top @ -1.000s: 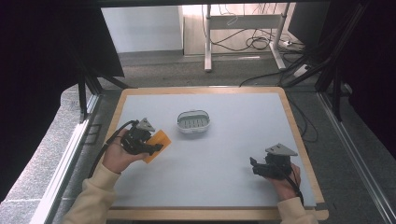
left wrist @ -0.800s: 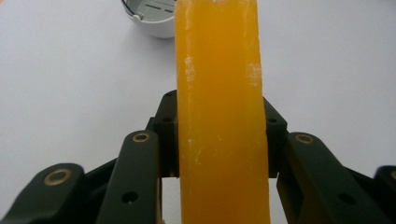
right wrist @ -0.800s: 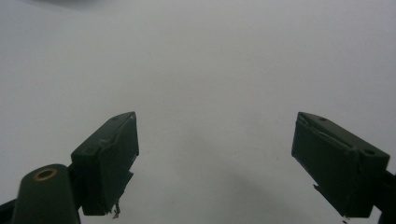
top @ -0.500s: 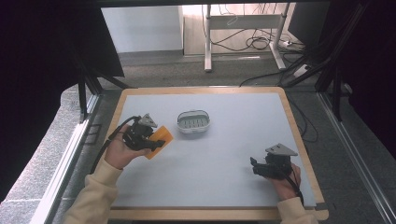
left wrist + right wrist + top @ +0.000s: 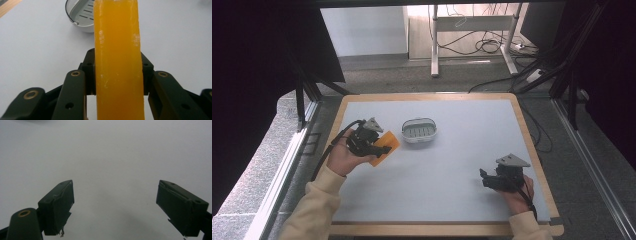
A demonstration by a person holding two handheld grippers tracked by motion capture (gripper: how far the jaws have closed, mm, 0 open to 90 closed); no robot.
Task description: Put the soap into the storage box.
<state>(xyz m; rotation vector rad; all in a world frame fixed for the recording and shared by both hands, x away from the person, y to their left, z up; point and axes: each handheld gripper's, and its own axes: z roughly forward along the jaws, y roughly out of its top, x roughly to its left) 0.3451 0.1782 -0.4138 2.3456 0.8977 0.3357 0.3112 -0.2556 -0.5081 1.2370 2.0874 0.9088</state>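
Note:
My left gripper is shut on an orange soap bar, held at the left side of the white table. In the left gripper view the orange bar stands on edge between the two black jaws, which press on its sides. A grey oval soap dish with a slotted floor sits just to the right of the bar, and its rim shows beyond the bar as the soap dish. My right gripper rests low near the table's right front, open, with nothing between its jaws.
The table top is a white sheet with a wooden frame. Dark frame posts stand at both sides, and cables lie on the floor beyond the far edge.
My left gripper has carried the orange bar a little up and right, nearer the soap dish. The right gripper has stayed in place.

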